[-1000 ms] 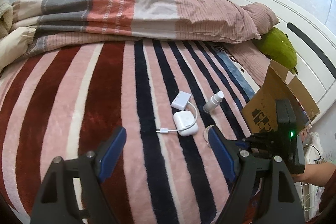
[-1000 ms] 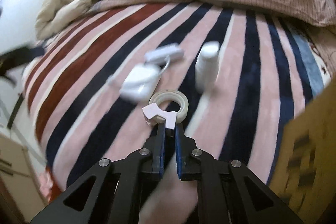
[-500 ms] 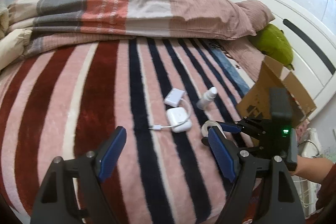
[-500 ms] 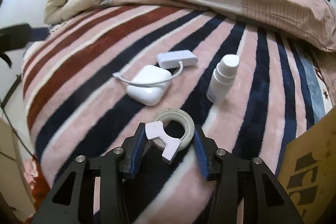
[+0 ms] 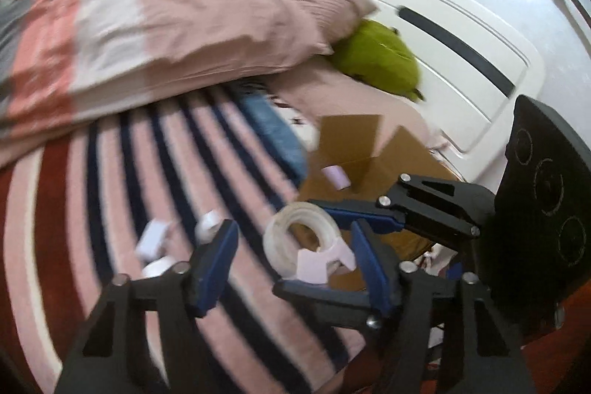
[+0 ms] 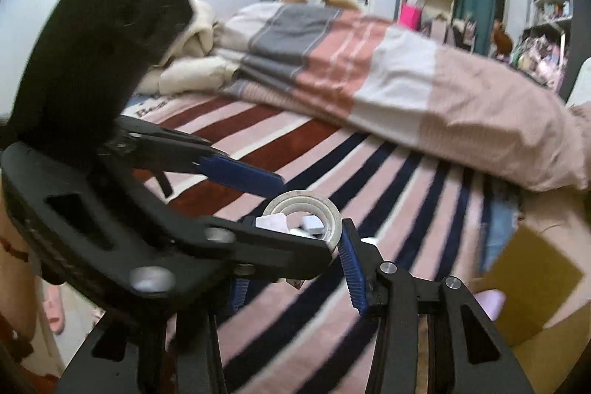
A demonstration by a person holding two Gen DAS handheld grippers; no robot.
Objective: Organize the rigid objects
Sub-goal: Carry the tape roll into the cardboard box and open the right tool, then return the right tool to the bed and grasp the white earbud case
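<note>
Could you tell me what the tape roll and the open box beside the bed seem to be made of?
The tape roll, held in the right tongs, looks like clear glossy plastic film: it is translucent and catches light, with a white dispenser tab. The box looks like matte brown cardboard, judging by its thin, stiff, folded flaps.

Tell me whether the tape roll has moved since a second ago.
Yes. The tape roll is lifted off the striped blanket, held in the right hand-held gripper, now nearer the cardboard box, away from the white items.
</note>
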